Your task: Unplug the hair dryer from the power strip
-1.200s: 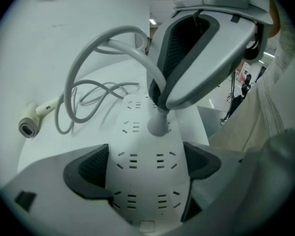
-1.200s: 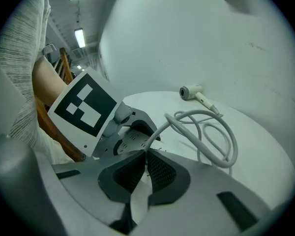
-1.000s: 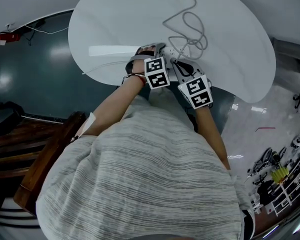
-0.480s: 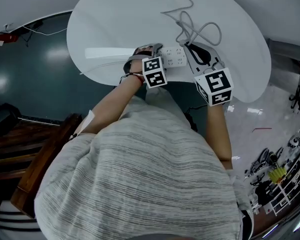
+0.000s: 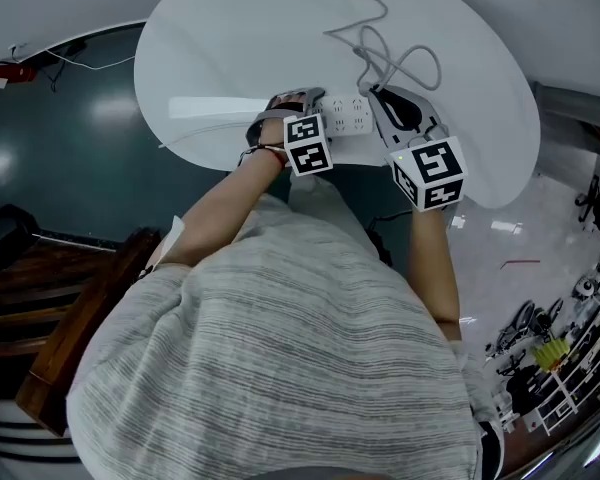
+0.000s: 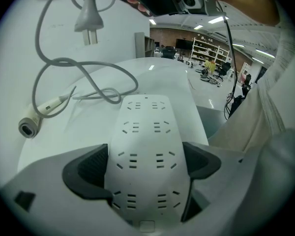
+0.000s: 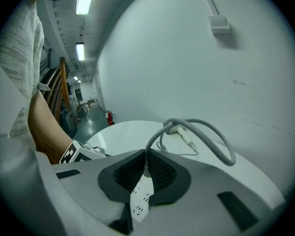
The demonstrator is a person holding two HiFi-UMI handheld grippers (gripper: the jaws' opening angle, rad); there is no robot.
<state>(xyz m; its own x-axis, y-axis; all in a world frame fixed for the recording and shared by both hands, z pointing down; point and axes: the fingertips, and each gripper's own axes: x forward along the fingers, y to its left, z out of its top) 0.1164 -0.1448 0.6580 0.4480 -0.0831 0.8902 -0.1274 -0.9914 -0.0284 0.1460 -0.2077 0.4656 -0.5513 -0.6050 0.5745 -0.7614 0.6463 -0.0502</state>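
- The left hand-held gripper (image 6: pixel 147 163) is clamped on the long sides of the white power strip (image 6: pixel 145 127), which lies at the counter's (image 5: pixel 220 58) 6 o'clock edge.
- The right hand-held gripper (image 7: pixel 146 173) is closed on the plug (image 6: pixel 86 21), with its prongs bare above the strip.
- The cord (image 7: pixel 201 129) loops at 12 o'clock, and bare counter spreads toward 9 o'clock.

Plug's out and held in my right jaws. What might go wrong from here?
Lifting further may tighten the looped cord and drag the hair dryer's cord end across the table. Dropping the plug may land its prongs on the power strip, which is clamped in the left gripper jaws.
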